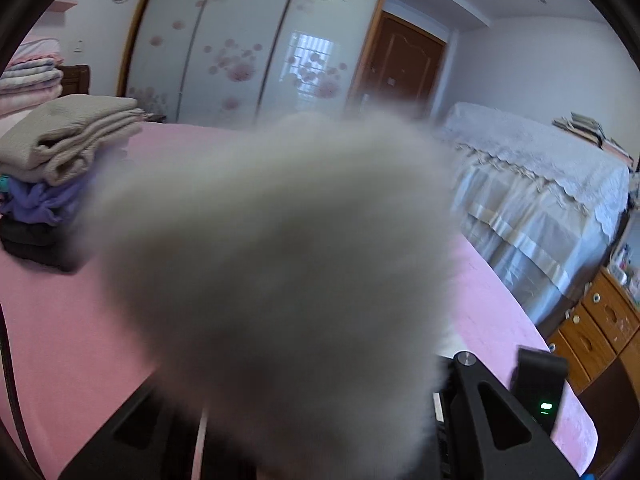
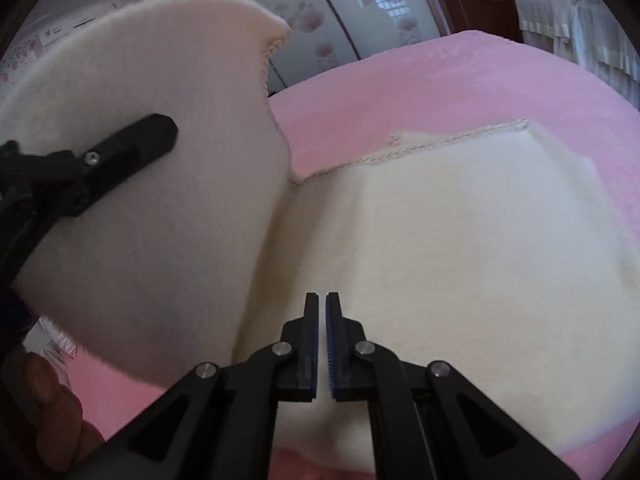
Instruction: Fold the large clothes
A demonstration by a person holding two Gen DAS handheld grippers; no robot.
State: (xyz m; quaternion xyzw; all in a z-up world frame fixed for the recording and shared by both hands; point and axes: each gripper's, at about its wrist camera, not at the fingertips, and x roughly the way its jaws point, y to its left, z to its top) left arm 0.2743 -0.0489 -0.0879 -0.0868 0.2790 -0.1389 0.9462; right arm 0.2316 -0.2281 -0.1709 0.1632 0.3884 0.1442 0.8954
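Observation:
A large cream fleece cloth (image 2: 440, 240) lies on the pink bed (image 2: 420, 92). Its left part is lifted into an upright flap (image 2: 140, 184). My left gripper (image 2: 160, 136) is shut on that flap and holds it up. In the left wrist view the held cloth (image 1: 280, 260) fills the middle, blurred, and hides the fingertips. My right gripper (image 2: 323, 300) hovers low over the flat part of the cloth, near its front edge. Its jaws stand nearly together with a thin gap and nothing between them.
A stack of folded clothes and blankets (image 1: 60, 148) sits at the bed's far left. A lace-covered piece of furniture (image 1: 540, 184) and a wooden drawer unit (image 1: 600, 328) stand to the right of the bed. A floral wardrobe (image 1: 248, 48) is behind.

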